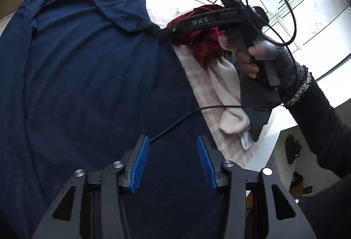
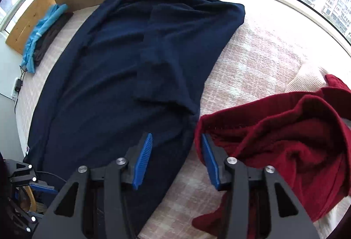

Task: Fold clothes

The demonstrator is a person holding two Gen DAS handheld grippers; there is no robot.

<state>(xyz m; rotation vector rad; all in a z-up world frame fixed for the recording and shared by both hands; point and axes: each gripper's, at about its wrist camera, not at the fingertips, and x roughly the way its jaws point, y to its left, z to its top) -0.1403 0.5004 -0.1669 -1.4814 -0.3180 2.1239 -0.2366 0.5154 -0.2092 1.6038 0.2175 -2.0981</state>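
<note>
The navy shirt (image 2: 131, 59) lies spread across the pale checked bed cover (image 2: 258, 46), one sleeve folded over its middle and its collar (image 1: 119, 12) toward the window; the left gripper (image 1: 173, 164) hangs over the shirt body with its blue pads apart and nothing between them; the right gripper (image 2: 176, 162) likewise stands part-open and empty, over the shirt's edge where it meets the red garment (image 2: 285, 140). Risks, as judged: the right gripper's outer pad sits just beside the red garment, so a closing there could catch red cloth along with navy and drag both; a black cable (image 1: 175, 122) trails over the shirt in front of the left gripper and could be pinched or folded into the cloth; the creases across the shirt's middle would be set into any fold made without smoothing. The left wrist view alone shows the collar, the cable, a cream garment (image 1: 228, 90) beside the red one, and the person's hand (image 1: 250, 59) on the other gripper's handle; the right wrist view alone shows the folded sleeve, the shirt's full outline, and a light blue and dark pile (image 2: 43, 30) at the far side of the bed.
</note>
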